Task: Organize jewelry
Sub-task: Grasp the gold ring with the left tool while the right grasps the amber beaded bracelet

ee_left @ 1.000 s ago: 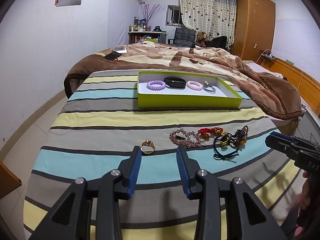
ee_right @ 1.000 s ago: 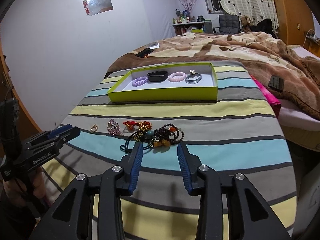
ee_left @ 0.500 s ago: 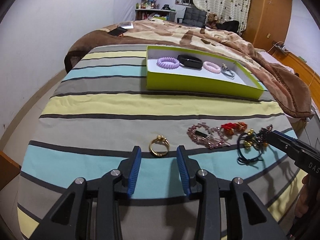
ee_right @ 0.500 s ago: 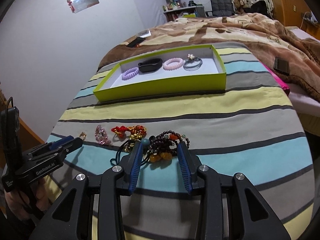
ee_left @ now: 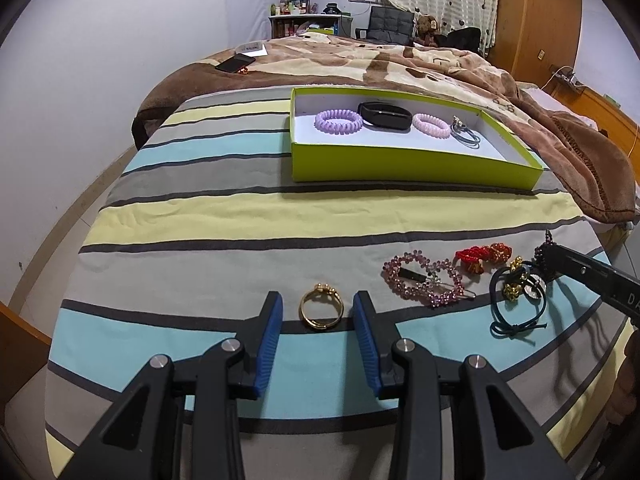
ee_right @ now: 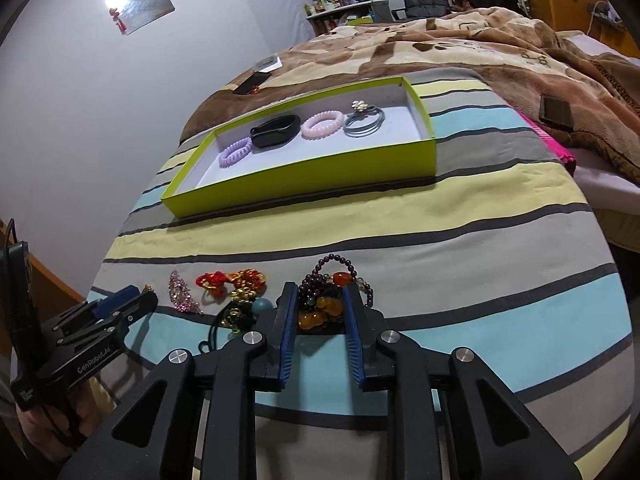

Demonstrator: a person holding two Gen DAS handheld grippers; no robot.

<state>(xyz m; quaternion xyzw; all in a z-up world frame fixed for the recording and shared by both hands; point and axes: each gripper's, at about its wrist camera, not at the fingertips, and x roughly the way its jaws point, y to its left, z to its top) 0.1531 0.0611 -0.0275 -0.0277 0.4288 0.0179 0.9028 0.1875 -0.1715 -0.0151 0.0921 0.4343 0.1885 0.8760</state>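
Note:
A gold ring [ee_left: 321,312] lies on the striped bedspread between the open jaws of my left gripper [ee_left: 318,310]. A dark beaded bracelet with amber stones [ee_right: 326,304] lies between the open jaws of my right gripper [ee_right: 318,300]. A pink rhinestone clip [ee_left: 424,284], a red and gold bracelet [ee_left: 482,256] and a dark cord hair tie with gold charms [ee_left: 518,300] lie between the two. A green tray [ee_left: 416,164] farther back holds a purple coil tie [ee_left: 338,122], a black band [ee_left: 384,115], a pink coil tie [ee_left: 431,126] and a grey hair tie [ee_left: 466,136].
A brown blanket [ee_left: 560,140] covers the bed behind and right of the tray. A phone [ee_left: 235,63] lies on it at the far left and a dark flat object [ee_right: 555,113] at the right. The bed edge drops off on the left, right and near sides.
Both grippers have moved forward and down. The ring now sits between the left jaws and the beaded bracelet between the right jaws. Both stay open.

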